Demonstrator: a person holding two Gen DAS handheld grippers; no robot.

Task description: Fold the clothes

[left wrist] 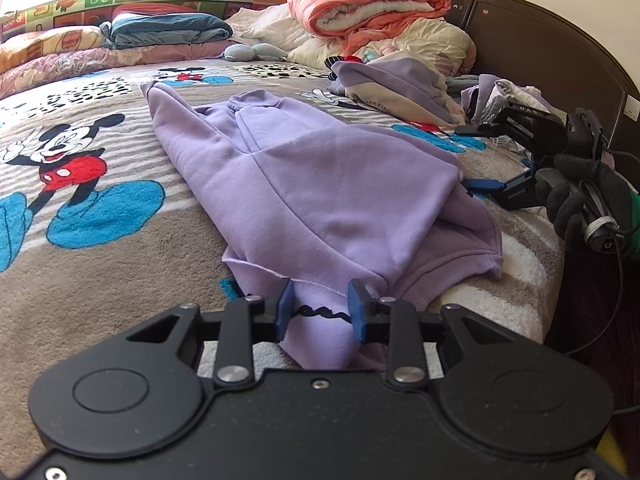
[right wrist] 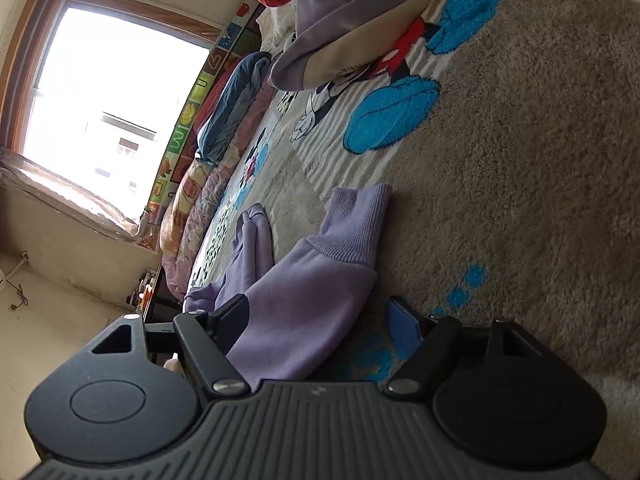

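Observation:
A lilac sweatshirt lies partly folded on the cartoon-mouse blanket. My left gripper sits at its near edge. The blue pads stand apart with a fold of the fabric lying loose between them. My right gripper, held by a black-gloved hand, is at the sweatshirt's right side, turned on its side and open. In the right wrist view, the sleeve with its ribbed cuff runs between the spread fingers of the right gripper.
A heap of unfolded clothes lies at the back right, beside the dark headboard. An orange quilt and pillows line the far side. The bed edge drops off at the right. A window is on the far wall.

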